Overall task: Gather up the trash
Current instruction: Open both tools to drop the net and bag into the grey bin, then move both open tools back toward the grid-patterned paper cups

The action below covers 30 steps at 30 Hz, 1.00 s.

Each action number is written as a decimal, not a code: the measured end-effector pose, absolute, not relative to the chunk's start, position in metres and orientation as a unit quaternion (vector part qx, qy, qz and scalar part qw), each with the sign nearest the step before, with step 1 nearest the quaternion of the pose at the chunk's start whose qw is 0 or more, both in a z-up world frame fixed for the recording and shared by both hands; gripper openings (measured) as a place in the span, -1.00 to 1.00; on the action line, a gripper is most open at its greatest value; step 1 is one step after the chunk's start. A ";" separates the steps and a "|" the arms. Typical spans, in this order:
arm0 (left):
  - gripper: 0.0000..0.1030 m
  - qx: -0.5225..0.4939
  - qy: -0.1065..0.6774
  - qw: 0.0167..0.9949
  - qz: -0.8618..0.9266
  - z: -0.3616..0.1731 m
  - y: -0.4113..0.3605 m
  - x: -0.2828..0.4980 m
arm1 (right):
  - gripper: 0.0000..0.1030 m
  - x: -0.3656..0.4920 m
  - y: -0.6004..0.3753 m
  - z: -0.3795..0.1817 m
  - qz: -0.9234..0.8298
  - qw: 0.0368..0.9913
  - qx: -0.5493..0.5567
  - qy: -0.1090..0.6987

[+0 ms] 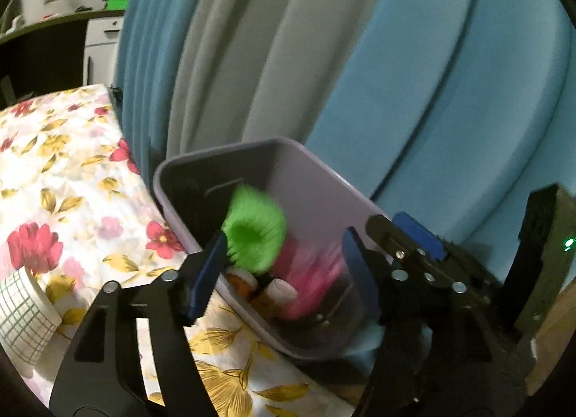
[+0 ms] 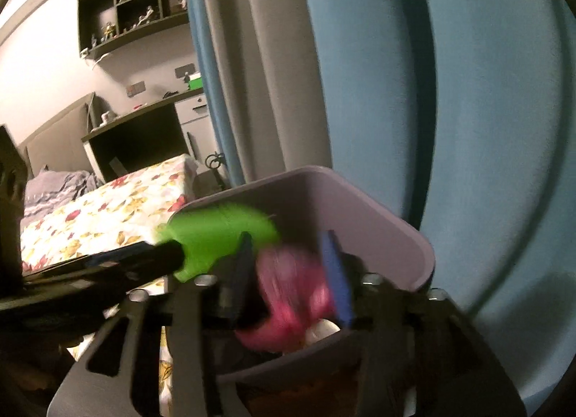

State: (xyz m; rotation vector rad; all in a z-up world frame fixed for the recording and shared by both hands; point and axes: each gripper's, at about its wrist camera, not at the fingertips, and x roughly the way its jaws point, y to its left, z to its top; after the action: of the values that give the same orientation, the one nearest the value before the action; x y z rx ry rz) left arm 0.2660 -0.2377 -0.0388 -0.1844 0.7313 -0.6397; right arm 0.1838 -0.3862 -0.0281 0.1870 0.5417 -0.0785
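Both claws hang over the lilac bin [image 1: 316, 179], which stands beside the bed with the floral sheet [image 1: 72, 172] and in front of the blue and grey curtain [image 1: 450, 93]. This is the drop step of collecting trash.

The left claw [image 1: 284, 266] stands apart, and the green frilly piece [image 1: 255, 230] is blurred just above the bin's opening, touching neither pad as far as can be told; it looks to be falling in. The right claw [image 2: 288, 269] is also apart, with the pink frilly piece [image 2: 291, 291] smeared between its pads over the bin's mouth, apparently let go too. Both pieces are too blurred to name more closely.

Inside the bin lie a few small round items, white and orange [image 1: 248, 282].

Near the bed's edge, away from the bin, a checked paper cup [image 1: 21, 312] lies on the sheet.

Next, I judge, both claws should lift clear of the bin's rim without catching it, then turn back toward the bed for whatever trash remains, the cup being a likely candidate.
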 end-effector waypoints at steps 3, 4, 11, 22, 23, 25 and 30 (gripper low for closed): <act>0.42 -0.090 0.349 0.887 -0.288 -0.037 -0.231 0.263 | -0.12 0.180 -0.388 -0.027 -0.041 0.958 0.097 0.268; 0.43 -0.088 0.346 0.890 -0.284 -0.036 -0.230 0.261 | -0.07 0.179 -0.387 -0.027 -0.041 0.958 0.097 0.267; 0.59 -0.068 0.324 0.913 -0.239 -0.030 -0.215 0.241 | 0.30 0.170 -0.381 -0.024 -0.052 0.959 0.090 0.263; 0.67 -0.044 0.289 0.945 -0.149 -0.017 -0.170 0.196 | 0.55 0.144 -0.352 -0.010 -0.048 0.964 0.074 0.250; 0.67 -0.043 0.287 0.946 -0.143 -0.017 -0.165 0.193 | 0.55 0.141 -0.348 -0.008 -0.046 0.965 0.073 0.248; 0.67 -0.045 0.284 0.949 -0.126 -0.016 -0.151 0.182 | 0.55 0.135 -0.340 -0.004 -0.039 0.967 0.072 0.243; 0.67 -0.046 0.276 0.957 -0.082 -0.013 -0.114 0.157 | 0.56 0.123 -0.314 0.001 -0.016 0.968 0.069 0.239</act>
State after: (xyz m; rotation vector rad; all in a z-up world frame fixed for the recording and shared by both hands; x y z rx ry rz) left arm 0.1568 -0.1140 -0.0131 -0.0932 0.5600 -0.1669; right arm 0.1226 -0.3145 0.0012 0.1389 0.4831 -0.0318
